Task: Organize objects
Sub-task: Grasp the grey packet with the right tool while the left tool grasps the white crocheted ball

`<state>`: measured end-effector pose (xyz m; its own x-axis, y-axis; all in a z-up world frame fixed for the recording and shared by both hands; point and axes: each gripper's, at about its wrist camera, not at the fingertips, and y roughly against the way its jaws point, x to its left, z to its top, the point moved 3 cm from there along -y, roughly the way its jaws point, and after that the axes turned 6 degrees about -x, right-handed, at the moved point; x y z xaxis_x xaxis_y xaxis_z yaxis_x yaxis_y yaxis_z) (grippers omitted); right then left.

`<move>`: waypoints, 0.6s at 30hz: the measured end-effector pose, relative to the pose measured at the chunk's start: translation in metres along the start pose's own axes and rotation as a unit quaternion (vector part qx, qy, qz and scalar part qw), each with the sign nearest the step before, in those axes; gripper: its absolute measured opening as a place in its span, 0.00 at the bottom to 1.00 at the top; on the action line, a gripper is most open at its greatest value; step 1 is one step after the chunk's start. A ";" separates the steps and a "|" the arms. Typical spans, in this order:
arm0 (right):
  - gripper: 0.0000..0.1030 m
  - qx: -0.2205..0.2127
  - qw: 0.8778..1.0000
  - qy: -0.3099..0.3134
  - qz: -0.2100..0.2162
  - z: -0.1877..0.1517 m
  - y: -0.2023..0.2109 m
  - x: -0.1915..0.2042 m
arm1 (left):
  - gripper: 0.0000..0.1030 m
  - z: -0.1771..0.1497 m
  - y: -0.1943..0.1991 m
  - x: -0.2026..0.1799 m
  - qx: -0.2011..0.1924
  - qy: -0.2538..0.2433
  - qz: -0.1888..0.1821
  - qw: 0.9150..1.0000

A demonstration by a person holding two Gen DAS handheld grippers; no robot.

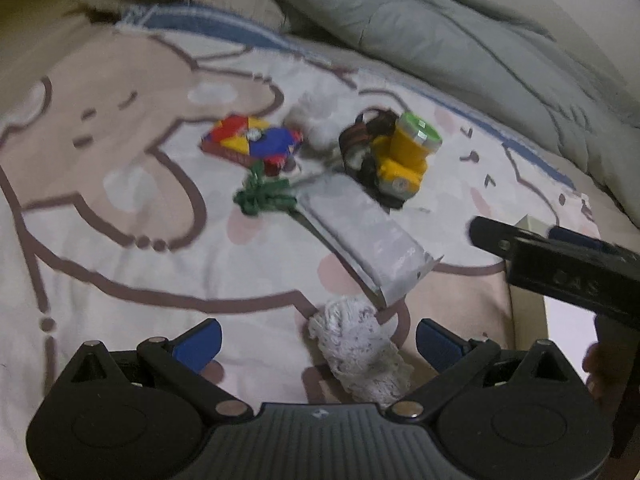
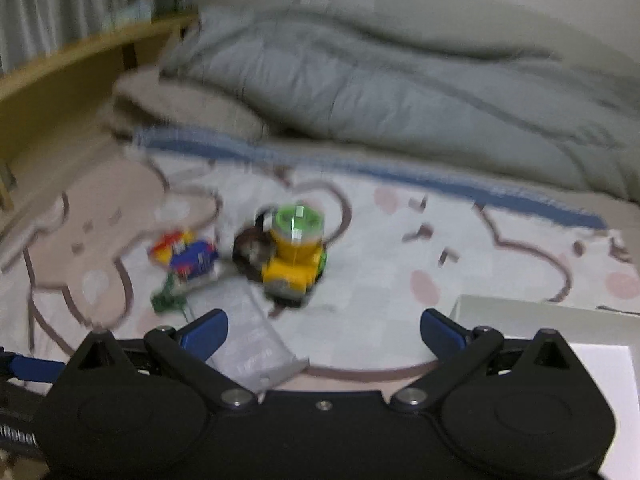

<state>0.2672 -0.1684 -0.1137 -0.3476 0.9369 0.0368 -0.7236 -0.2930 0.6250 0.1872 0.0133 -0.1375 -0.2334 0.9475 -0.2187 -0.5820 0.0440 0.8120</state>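
Observation:
Several objects lie on a cartoon-print blanket (image 1: 120,184): a colourful box (image 1: 252,140), a green tangle (image 1: 262,196), a yellow headlamp with a green lens and dark strap (image 1: 404,156), a silver-grey packet (image 1: 364,236), and a crumpled white cloth (image 1: 360,352). My left gripper (image 1: 318,344) is open, with the cloth lying between its blue fingertips. My right gripper (image 2: 324,330) is open and empty above the blanket; the packet (image 2: 260,344) lies near its left finger. The headlamp (image 2: 294,252) and box (image 2: 186,256) lie ahead of it. The right gripper also shows in the left wrist view (image 1: 560,268).
A grey quilt (image 1: 460,40) is piled at the back, with a beige pillow (image 2: 180,108) to its left. A wooden bed frame (image 2: 80,80) runs at the far left. A white box edge (image 2: 540,320) sits at the right, by the blanket's edge.

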 end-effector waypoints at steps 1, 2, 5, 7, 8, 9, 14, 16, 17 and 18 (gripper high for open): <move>1.00 0.013 1.000 0.004 0.007 -0.001 -0.007 0.001 | 0.95 -0.002 -0.005 -0.001 0.005 0.000 0.000 1.000; 1.00 0.025 0.999 0.008 0.018 0.000 -0.015 0.003 | 0.94 -0.004 -0.010 -0.002 0.009 0.000 0.001 1.000; 1.00 0.040 0.998 0.019 0.038 0.000 -0.034 0.009 | 0.90 -0.007 -0.023 -0.001 0.018 0.016 0.000 1.000; 1.00 0.050 0.997 0.030 0.059 0.001 -0.046 0.015 | 0.89 -0.010 -0.030 0.000 0.023 0.031 -0.007 0.999; 1.00 0.051 0.996 0.035 0.066 0.000 -0.051 0.019 | 0.88 -0.012 -0.034 0.001 0.029 0.038 -0.010 0.999; 1.00 0.053 0.995 0.039 0.072 0.000 -0.055 0.021 | 0.88 -0.013 -0.038 0.001 0.034 0.042 -0.011 0.998; 1.00 0.075 0.990 0.068 0.100 -0.008 -0.075 0.035 | 0.88 -0.013 -0.048 0.003 0.034 0.048 -0.014 0.998; 1.00 0.084 0.988 0.081 0.106 -0.014 -0.082 0.039 | 0.87 -0.013 -0.048 0.000 0.031 0.037 -0.011 0.999; 1.00 0.088 0.987 0.083 0.107 -0.016 -0.084 0.040 | 0.87 -0.015 -0.048 -0.002 0.029 0.026 -0.009 0.999; 1.00 0.093 0.986 0.086 0.105 -0.018 -0.087 0.040 | 0.84 -0.016 -0.048 -0.005 0.028 0.014 -0.009 0.999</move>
<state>0.3053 -0.1084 -0.1810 -0.5863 0.8080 0.0583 -0.5076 -0.4224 0.7509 0.2036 0.0018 -0.1840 -0.2457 0.9370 -0.2482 -0.5426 0.0793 0.8362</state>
